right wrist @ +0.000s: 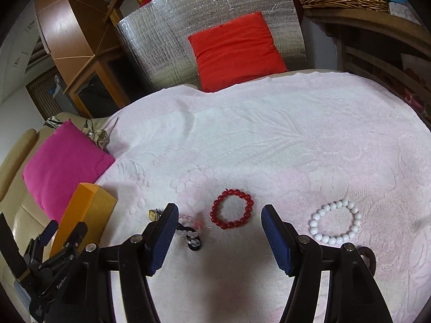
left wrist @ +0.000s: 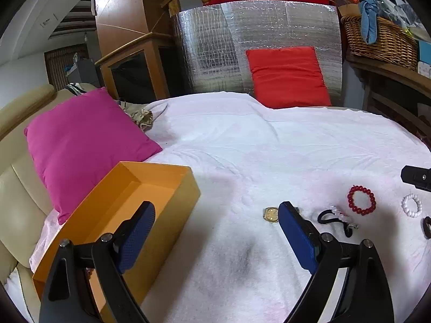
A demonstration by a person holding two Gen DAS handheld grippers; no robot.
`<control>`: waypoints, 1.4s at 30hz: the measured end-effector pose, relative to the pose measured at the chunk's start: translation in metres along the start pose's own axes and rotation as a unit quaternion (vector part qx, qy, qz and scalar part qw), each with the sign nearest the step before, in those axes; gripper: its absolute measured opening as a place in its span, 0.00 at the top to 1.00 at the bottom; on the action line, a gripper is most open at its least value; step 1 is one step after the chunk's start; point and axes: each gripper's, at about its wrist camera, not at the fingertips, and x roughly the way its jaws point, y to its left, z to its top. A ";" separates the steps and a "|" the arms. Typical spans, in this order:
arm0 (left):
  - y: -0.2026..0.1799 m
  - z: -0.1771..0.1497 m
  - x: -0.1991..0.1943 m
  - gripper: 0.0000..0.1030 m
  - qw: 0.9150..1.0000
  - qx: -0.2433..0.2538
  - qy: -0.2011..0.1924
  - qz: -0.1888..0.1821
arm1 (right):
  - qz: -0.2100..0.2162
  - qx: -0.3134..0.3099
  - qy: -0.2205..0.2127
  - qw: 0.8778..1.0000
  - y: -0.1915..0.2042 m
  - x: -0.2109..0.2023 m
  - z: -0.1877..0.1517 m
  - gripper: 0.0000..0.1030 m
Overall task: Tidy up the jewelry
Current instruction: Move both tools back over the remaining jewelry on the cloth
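1. The left gripper [left wrist: 215, 231] has its blue-padded fingers [left wrist: 296, 237] spread wide and holds nothing; between them is only the white towel [left wrist: 242, 148] that covers the surface.
2. The right gripper [right wrist: 219, 231] is likewise wide apart and empty, its pads [right wrist: 276, 239] hovering above the towel.
3. One orange box [left wrist: 150, 188], open on top, sits at the towel's left edge, just beside the left gripper's left finger, against a magenta pillow [left wrist: 80, 145].
4. One gold watch [left wrist: 270, 214] lies just at the tip of the left gripper's right finger, on its inner side.
5. One black hair tie with clear beads [left wrist: 336, 219] lies just outside that same finger; in the right wrist view it lies by the tip of the right gripper's left finger.
6. One red bead bracelet [right wrist: 232, 209] lies flat just ahead of the gap between the right gripper's fingers, nearer the left one.
7. One white bead bracelet [right wrist: 335, 222] lies outside the right finger, apart from the red one.
8. A dark ring-shaped item [left wrist: 427, 226] shows partly at the left wrist view's right edge; what it is cannot be told.
9. One red pillow [right wrist: 237, 51] leans on a silver foil panel [right wrist: 172, 35] at the towel's far edge.
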 end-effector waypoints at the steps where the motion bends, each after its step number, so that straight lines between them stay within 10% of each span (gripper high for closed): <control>1: -0.001 0.000 0.001 0.10 1.000 0.000 0.001 0.000 | -0.001 0.002 0.001 1.000 -0.002 0.000 0.000 0.34; 14: -0.016 0.001 0.012 0.10 1.000 0.006 0.019 -0.013 | -0.001 0.029 0.013 0.999 -0.027 0.006 0.001 0.34; 28: -0.012 0.002 0.043 0.10 0.976 -0.064 0.086 -0.189 | -0.018 0.067 0.033 0.997 -0.058 0.012 -0.001 0.34; 42: 0.019 -0.004 0.064 0.13 0.988 -0.069 0.120 -0.065 | 0.069 -0.012 0.100 0.992 0.002 0.057 -0.019 0.38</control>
